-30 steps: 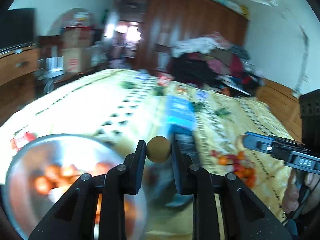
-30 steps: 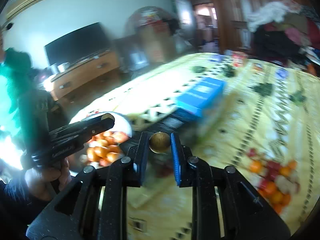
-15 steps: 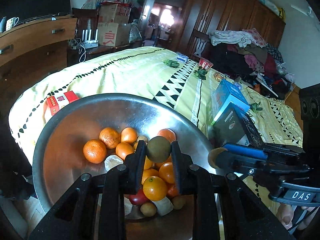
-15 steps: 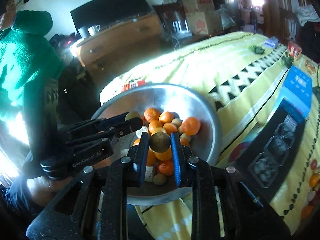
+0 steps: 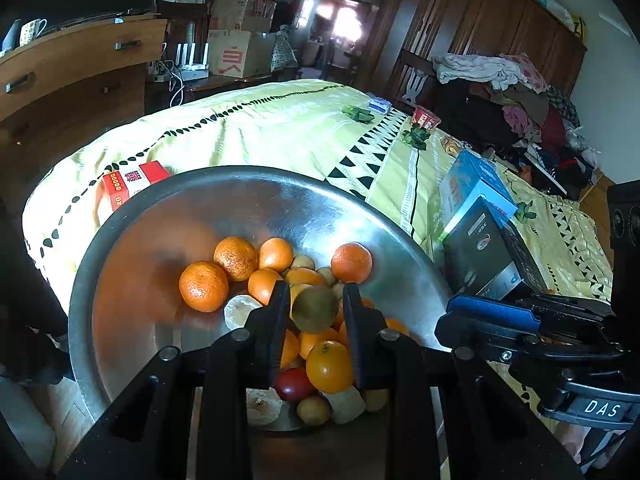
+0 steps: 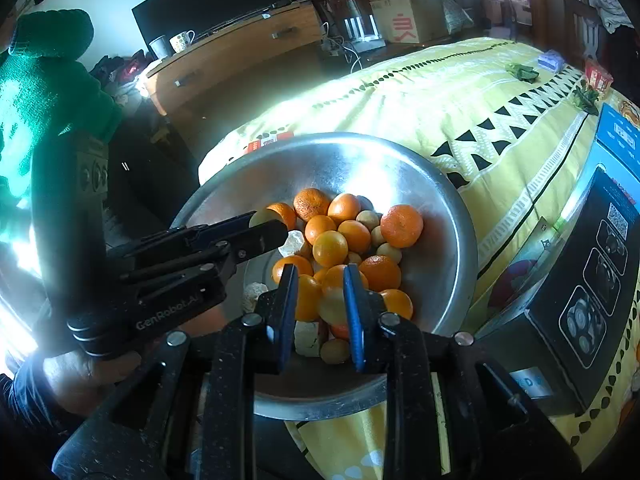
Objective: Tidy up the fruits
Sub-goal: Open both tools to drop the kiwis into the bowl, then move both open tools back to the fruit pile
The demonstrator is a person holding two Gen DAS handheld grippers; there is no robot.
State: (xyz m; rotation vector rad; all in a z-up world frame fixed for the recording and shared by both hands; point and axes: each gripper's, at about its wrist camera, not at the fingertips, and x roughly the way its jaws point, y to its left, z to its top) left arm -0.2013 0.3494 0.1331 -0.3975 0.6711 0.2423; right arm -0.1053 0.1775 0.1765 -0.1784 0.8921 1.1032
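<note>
Both tools hang over the steel bowl (image 5: 240, 208), which fills the lower centre of each wrist view and sits at the near edge of the yellow bedspread (image 5: 280, 128); everything turns on what lies straight beneath each set of tips; the left gripper (image 5: 315, 287) has a round greenish-brown fruit (image 5: 314, 309) between its pads, and its jaws have just been opening, so the fruit sits low in the gap; whether the pads bite on it at this instant I cannot tell; directly under and beyond that fruit, in the middle of the frame, is the heap of oranges (image 5: 236, 258) and small pale fruit at the bottom of the bowl, so a drop should land on the heap, not on the bare metal wall at the left; the right gripper (image 6: 320, 276) is clamped on a pale yellow-green fruit (image 6: 332, 306), blurred by glare, over the near right part of the same heap; round fruit has no long axis to mind; judging by the loosened jaws, the left hand lets go first, and a fruit landing on the heap may roll toward the bowl's near side
</note>
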